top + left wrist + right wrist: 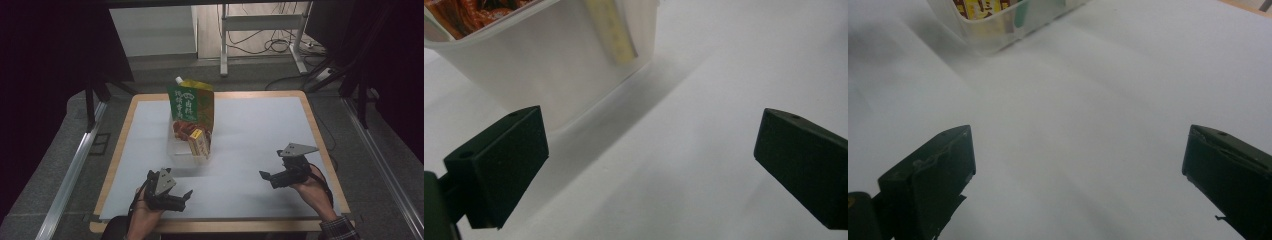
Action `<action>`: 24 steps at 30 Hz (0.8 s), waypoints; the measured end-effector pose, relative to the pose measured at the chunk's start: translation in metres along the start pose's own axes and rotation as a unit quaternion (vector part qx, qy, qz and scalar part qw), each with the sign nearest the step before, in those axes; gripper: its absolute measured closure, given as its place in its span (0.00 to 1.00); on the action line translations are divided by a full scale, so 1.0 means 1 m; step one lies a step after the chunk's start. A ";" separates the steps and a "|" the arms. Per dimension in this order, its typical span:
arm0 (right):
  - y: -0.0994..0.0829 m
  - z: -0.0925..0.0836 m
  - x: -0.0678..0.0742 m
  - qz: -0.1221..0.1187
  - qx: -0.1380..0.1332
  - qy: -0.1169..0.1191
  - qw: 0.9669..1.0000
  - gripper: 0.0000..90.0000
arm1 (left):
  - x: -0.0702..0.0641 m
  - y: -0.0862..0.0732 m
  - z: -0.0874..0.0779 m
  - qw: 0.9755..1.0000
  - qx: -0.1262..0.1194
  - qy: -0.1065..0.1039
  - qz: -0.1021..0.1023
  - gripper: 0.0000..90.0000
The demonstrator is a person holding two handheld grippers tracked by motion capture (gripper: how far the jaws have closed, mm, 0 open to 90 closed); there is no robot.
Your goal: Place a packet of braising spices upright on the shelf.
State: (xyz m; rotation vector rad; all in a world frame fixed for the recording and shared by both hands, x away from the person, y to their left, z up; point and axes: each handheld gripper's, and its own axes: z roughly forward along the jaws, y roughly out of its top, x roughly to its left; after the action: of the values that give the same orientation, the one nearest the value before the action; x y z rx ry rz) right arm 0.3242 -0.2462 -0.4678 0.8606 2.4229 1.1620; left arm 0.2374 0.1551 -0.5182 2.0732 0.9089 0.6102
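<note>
Hovering low over the white bench [260,130], 2 hand-held claws face a clear tub [181,152] of packets.

Left claw [186,195] sits near the front edge, its jaws spread wide and empty, with the tub just ahead of it in the left gripper view [549,75]. Right claw [266,176] is well apart to the right, jaws likewise wide and empty, pointing toward the tub [998,25]. The tub stands mid-bench; a green pouch [191,102] rises upright from its far end, a yellow box [200,142] leans nearer.

Clear bin [549,65] cut off; pouch [191,102] lettering unreadable.
</note>
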 end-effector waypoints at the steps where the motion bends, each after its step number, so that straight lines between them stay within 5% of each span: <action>1: -0.001 -0.002 -0.001 0.001 0.000 -0.003 1.000 0.00 | 0.000 0.000 0.000 1.000 0.000 0.000 0.000 0.01; 24: -0.030 -0.033 -0.011 0.025 0.000 -0.039 0.999 0.00 | 0.000 0.000 0.000 1.000 -0.006 -0.009 -0.010 0.00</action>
State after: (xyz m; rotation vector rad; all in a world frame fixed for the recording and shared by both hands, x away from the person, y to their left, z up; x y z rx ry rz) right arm 0.3038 -0.2878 -0.4708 0.9529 2.3511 1.1246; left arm 0.2374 0.1547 -0.5180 2.0538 0.9121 0.5857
